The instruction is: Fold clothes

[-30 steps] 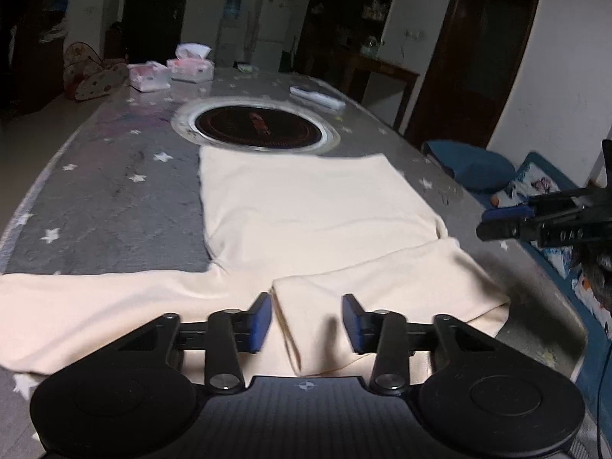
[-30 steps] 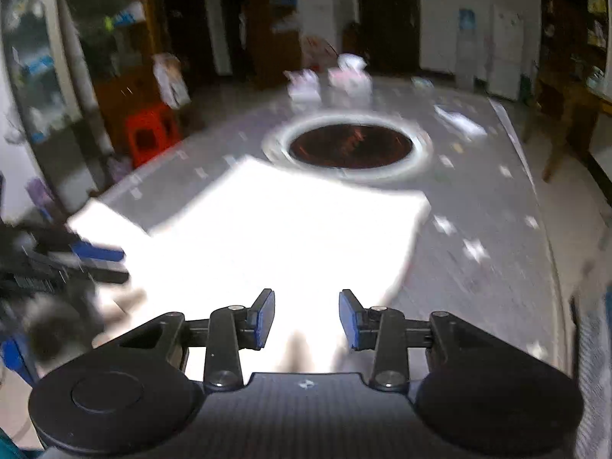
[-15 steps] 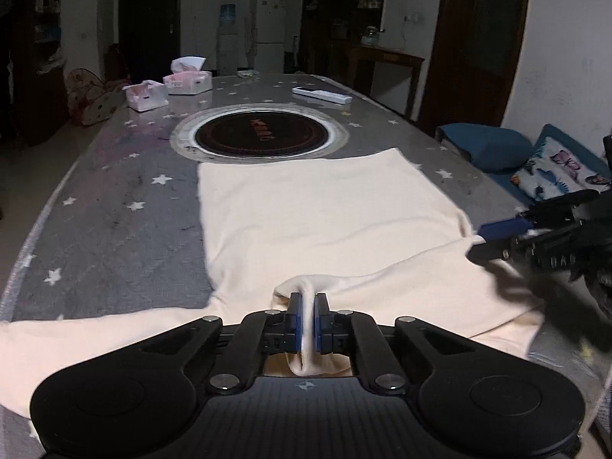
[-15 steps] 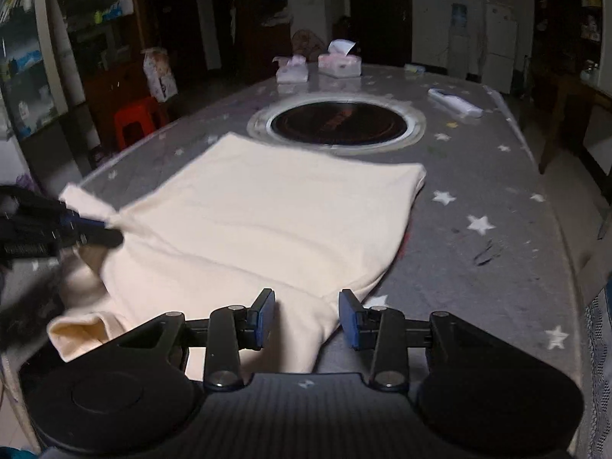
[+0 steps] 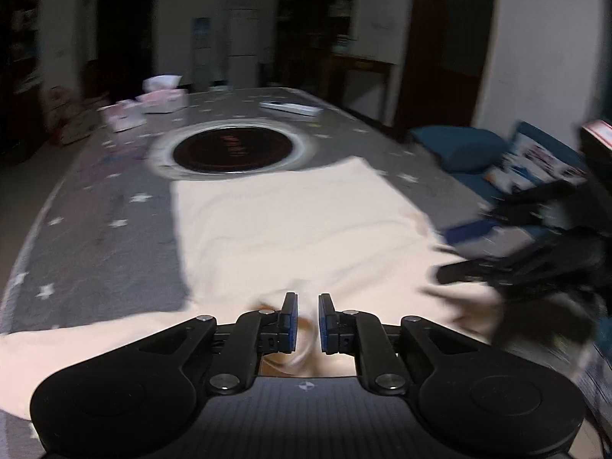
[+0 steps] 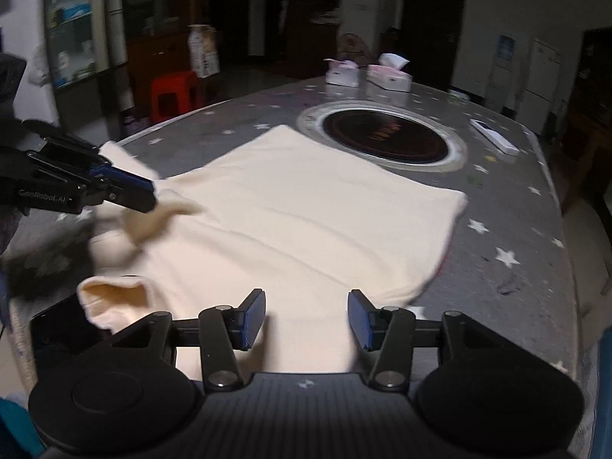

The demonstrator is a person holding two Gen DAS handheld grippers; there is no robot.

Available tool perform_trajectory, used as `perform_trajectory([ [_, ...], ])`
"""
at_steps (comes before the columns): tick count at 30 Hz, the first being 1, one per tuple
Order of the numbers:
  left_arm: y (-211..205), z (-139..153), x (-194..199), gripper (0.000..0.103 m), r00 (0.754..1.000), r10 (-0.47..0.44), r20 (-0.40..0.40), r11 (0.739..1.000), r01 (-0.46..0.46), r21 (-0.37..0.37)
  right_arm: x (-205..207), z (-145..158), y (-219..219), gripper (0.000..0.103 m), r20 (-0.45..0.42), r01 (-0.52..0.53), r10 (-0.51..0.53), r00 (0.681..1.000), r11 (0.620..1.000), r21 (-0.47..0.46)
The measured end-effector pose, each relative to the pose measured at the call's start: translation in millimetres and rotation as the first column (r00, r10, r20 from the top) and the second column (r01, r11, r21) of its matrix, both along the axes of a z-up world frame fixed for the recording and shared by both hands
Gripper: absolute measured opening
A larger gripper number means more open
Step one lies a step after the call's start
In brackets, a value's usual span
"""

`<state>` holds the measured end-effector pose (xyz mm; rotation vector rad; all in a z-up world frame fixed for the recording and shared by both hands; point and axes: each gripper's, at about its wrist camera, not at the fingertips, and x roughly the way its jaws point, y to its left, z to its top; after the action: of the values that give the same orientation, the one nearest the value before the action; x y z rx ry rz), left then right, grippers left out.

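A cream garment (image 5: 290, 222) (image 6: 306, 210) lies spread on the grey star-patterned table (image 5: 99, 210). My left gripper (image 5: 308, 319) has a bunched fold of it between its blue pads, and the jaws are opening slightly. In the right wrist view the left gripper (image 6: 151, 195) holds that bunch raised above the table at the garment's left side. My right gripper (image 6: 306, 317) hovers over the garment's near edge. Its jaws are opening and nothing is pinched between them. The left wrist view shows the right gripper (image 5: 443, 256) blurred at the garment's right side.
A round dark hotplate (image 5: 233, 149) (image 6: 384, 135) is set into the table beyond the garment. Behind it are tissue boxes (image 5: 160, 99) (image 6: 388, 76) and a white remote (image 5: 290, 107) (image 6: 493, 135). A red stool (image 6: 174, 93) and a blue cushion (image 5: 459, 145) flank the table.
My left gripper shut on a fold of the garment, then lifted it, and its jaws now stand a little wider. My right gripper came in over the garment's edge and its jaws widened.
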<state>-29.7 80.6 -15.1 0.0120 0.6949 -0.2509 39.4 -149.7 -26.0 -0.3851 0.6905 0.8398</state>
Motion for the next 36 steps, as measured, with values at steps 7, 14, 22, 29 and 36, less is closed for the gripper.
perform_trajectory([
  [7, -23, -17, -14, 0.012, 0.989, -0.140, -0.056, 0.990, 0.141, 0.011, -20, -6, 34, 0.050, 0.007, -0.128, 0.128, 0.992, 0.992, -0.008],
  [14, 6, -18, -26, 0.012, 0.997, -0.052, -0.056, 0.997, 0.049, -0.054, -53, -19, 53, 0.052, 0.099, -0.254, 0.270, 0.958, 0.956, -0.149],
  [22, 89, -14, -45, 0.030, 0.926, 0.375, -0.050, 0.924, -0.377, -0.058, -48, -9, 64, 0.058, 0.093, -0.267, 0.276, 0.957, 0.958, -0.101],
  [29, 163, -25, -52, 0.030, 0.716, 0.693, -0.087, 0.717, -0.697, -0.027, -42, -12, 63, 0.058, 0.040, -0.260, 0.263, 0.964, 0.963, -0.075],
  [36, 194, -34, -46, 0.030, 0.650, 0.752, -0.107, 0.648, -0.759, -0.059, -36, -8, 57, 0.059, 0.030, -0.219, 0.221, 0.975, 0.974, -0.055],
])
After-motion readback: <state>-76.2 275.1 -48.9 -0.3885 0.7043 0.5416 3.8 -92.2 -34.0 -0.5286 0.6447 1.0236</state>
